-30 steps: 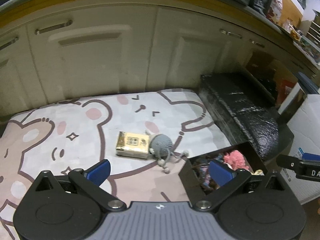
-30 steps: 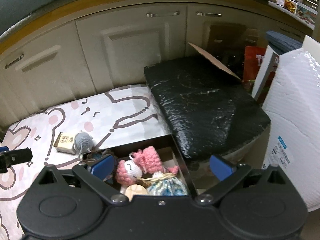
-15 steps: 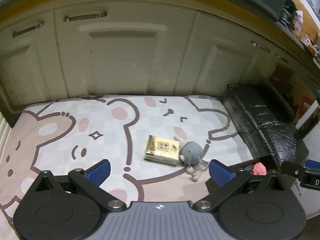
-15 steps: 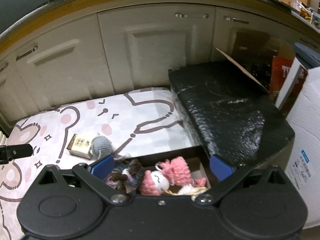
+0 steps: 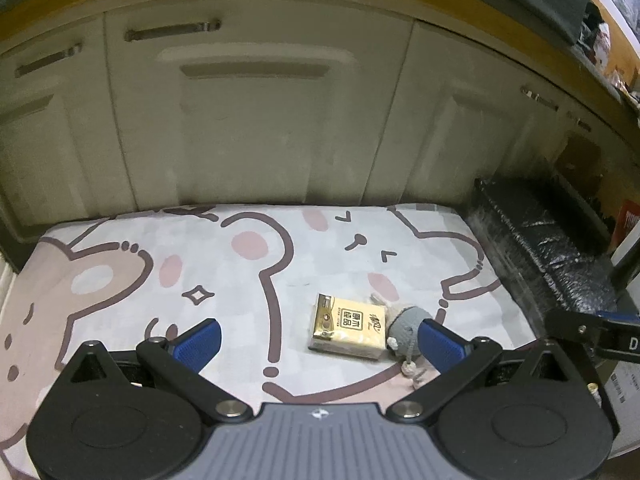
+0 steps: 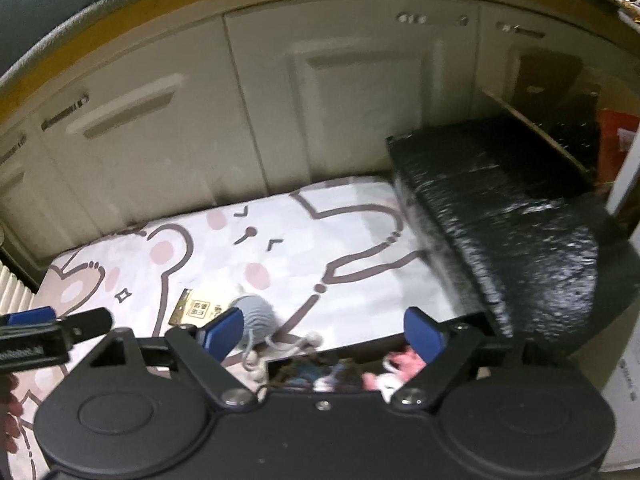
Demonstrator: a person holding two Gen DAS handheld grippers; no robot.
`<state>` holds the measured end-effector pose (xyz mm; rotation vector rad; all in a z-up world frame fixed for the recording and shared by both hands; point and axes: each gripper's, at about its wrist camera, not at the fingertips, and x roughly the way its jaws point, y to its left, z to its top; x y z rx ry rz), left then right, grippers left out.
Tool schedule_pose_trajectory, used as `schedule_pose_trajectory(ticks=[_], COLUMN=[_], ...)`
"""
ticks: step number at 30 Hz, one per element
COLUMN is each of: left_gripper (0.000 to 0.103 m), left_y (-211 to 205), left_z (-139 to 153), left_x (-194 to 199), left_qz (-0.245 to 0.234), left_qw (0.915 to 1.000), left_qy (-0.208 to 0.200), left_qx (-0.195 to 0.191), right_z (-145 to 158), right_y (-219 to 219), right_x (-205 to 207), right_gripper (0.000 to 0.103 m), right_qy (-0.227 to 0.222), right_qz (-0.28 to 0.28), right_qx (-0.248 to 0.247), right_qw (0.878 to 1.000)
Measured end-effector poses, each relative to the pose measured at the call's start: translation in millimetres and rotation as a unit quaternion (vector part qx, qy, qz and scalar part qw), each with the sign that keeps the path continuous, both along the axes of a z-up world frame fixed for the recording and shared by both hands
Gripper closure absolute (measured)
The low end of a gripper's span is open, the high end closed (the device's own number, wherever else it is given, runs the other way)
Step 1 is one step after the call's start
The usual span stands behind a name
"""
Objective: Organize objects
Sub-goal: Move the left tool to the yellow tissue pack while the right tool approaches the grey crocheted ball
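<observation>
A gold tissue pack (image 5: 347, 327) lies on the bear-print mat (image 5: 224, 280), with a grey crocheted toy (image 5: 405, 328) touching its right side. Both show in the right wrist view, the pack (image 6: 196, 309) and the toy (image 6: 258, 312). My left gripper (image 5: 318, 343) is open and empty, just short of the pack. My right gripper (image 6: 323, 334) is open and empty above a dark box (image 6: 474, 320) holding pink and other knitted toys (image 6: 404, 364). The right gripper's tip shows at the left view's right edge (image 5: 580, 330).
Cream cabinet doors (image 5: 256, 120) stand behind the mat. A black wrapped block (image 6: 500, 208) lies to the right of the mat. A white package (image 6: 628, 368) stands at far right. A radiator edge (image 6: 14, 292) is at the left.
Both grippers have swung left and pulled back. The pack and grey toy now sit further right in the left view, and the toy box has dropped low in the right view.
</observation>
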<state>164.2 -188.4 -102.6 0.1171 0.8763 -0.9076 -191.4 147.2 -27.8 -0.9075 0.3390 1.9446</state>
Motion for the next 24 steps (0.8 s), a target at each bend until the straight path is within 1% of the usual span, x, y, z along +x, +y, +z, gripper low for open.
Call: schedule_pose_trajectory(ticks=[3, 7, 11, 14, 17, 21, 24], left_gripper=[0.001, 0.002, 0.003, 0.003, 0.003, 0.006, 0.01], left_y=[-8, -16, -24, -31, -39, -48, -56], left_z=[-11, -25, -38, -46, -53, -60, -68], left_x=[4, 8, 11, 10, 7, 4, -2], left_qz=[-0.004, -0.011, -0.021, -0.037, -0.061, -0.086, -0.105], left_qw=[1.0, 0.9999, 0.9998, 0.9993, 0.9981, 0.996, 0.9933], left_qy=[-0.001, 0.002, 0.006, 0.005, -0.01, -0.023, -0.042], left_qx=[0.003, 0.005, 0.006, 0.005, 0.006, 0.01, 0.025], right_z=[-10, -23, -35, -46, -56, -68, -76], right_y=[5, 12, 22, 32, 38, 46, 50], right_x=[-12, -26, -35, -38, -44, -50, -56], right_gripper=[0.02, 0.022, 0.023, 0.027, 0.032, 0.032, 0.032], right_qy=[0.0, 0.003, 0.02, 0.034, 0.031, 0.034, 0.033], right_qz=[0.001, -0.001, -0.015, -0.029, -0.037, -0.044, -0.046], right_qx=[-0.016, -0.03, -0.051, -0.076, -0.084, -0.097, -0.106], right_qw=[1.0, 1.0, 0.998, 0.996, 0.995, 0.994, 0.993])
